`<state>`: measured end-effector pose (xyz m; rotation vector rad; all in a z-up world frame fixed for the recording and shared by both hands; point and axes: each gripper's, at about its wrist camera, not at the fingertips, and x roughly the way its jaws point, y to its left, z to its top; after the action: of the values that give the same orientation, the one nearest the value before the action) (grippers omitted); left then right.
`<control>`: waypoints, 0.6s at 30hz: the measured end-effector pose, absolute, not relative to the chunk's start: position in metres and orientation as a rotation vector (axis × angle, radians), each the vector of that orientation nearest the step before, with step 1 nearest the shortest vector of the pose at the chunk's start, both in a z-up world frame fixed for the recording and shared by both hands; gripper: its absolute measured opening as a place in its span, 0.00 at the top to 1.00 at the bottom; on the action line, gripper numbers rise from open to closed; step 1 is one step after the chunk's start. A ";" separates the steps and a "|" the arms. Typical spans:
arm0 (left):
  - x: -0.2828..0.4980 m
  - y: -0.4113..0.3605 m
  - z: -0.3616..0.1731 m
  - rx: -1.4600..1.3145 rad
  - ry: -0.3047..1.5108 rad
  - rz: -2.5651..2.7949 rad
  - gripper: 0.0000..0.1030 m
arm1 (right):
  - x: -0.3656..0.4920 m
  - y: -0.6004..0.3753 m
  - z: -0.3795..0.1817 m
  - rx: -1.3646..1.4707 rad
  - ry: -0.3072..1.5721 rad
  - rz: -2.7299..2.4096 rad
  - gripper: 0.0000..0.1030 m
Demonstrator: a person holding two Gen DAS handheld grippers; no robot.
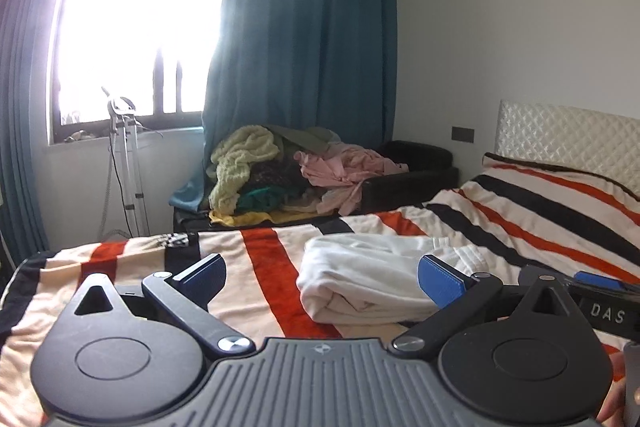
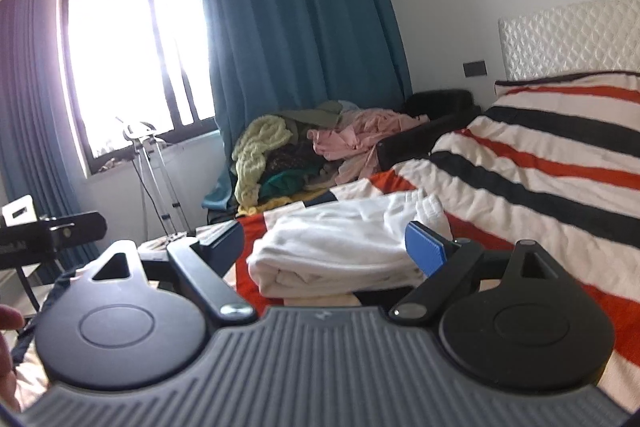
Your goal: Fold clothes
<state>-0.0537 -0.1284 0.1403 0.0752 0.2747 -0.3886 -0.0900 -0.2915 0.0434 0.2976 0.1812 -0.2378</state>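
- Left wrist view: the left claw (image 1: 322,281) hovers low over the bed (image 1: 256,291), fingers spread wide apart, gripping nothing.
- A folded white garment (image 1: 360,283) lies on the striped blanket, just ahead between the fingers.
- Right wrist view: the right claw (image 2: 326,245) is likewise spread wide, empty, with the garment (image 2: 340,247) close in front.
- A heap of clothes (image 2: 312,151) sits beyond the bed by the blue curtain (image 2: 296,27).

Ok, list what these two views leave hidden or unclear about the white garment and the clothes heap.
- Folded white fabric garment: right end hidden behind the left gripper's blue pad, left wrist view; near edge cut by the right gripper's body, right wrist view.
- Mixed heap of unfolded clothes: single pieces too small and tangled to tell apart.
- Window: glare washes out the outside.
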 end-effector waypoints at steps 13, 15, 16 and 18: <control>-0.024 -0.121 0.096 0.055 0.303 -0.368 0.00 | -0.081 -0.283 0.008 0.229 0.176 -0.290 0.14; -0.022 -0.118 0.092 0.052 0.306 -0.361 0.00 | -0.076 -0.284 0.005 0.227 0.192 -0.304 0.14; -0.021 -0.116 0.090 0.050 0.308 -0.358 0.00 | -0.074 -0.284 0.004 0.227 0.197 -0.307 0.14; -0.018 -0.113 0.086 0.041 0.323 -0.361 0.00 | -0.071 -0.284 0.001 0.227 0.207 -0.314 0.14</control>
<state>-0.0183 -0.1128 0.0858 0.0415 0.3230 -0.3607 -0.0705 -0.2843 0.0008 0.2269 0.2071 -0.3135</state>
